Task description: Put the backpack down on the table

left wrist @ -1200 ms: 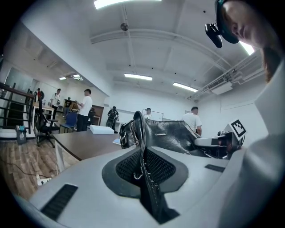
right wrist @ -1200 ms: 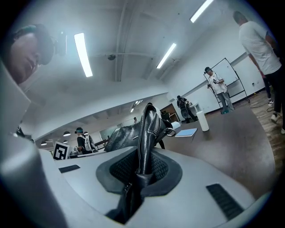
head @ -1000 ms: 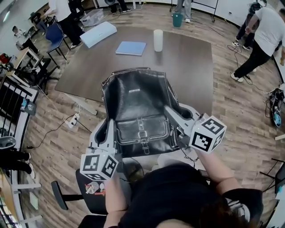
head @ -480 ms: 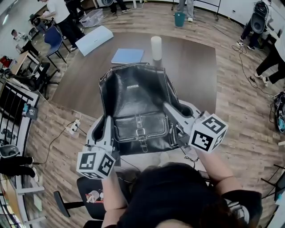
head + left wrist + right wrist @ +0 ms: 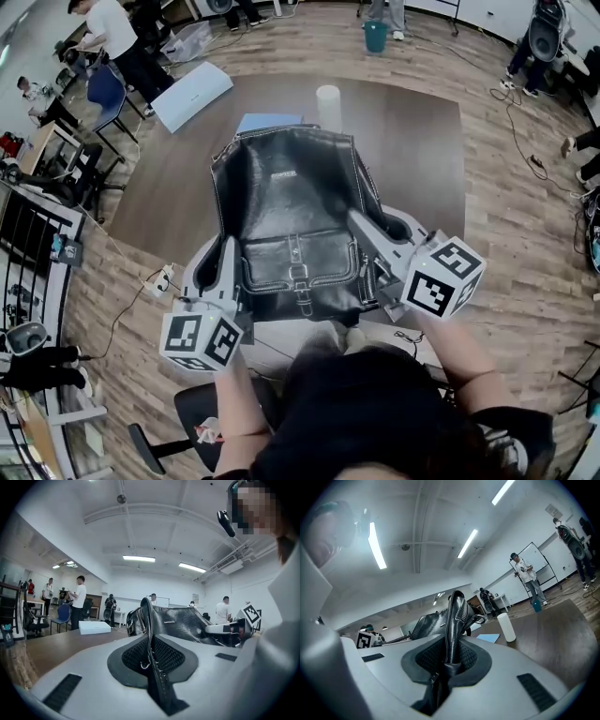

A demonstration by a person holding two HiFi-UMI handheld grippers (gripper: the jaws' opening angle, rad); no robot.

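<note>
- Backpack (image 5: 291,206): held flat, front face up, over the near part of the brown desk (image 5: 412,141)
- Its front pocket is closed by a strap and metal buckle; nothing inside the pocket or the pack shows
- Black glossy leather with pale stitching along the seams
- Left claw (image 5: 152,660) is nearly closed, pinching the pack's left edge
- Right claw (image 5: 450,660) is nearly closed too, clamped on the right edge
- Farther back on the desk stand a white cylinder (image 5: 328,97) and a white box (image 5: 192,94)

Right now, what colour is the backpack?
The backpack is black with pale stitching; the head view shows it best.
</note>
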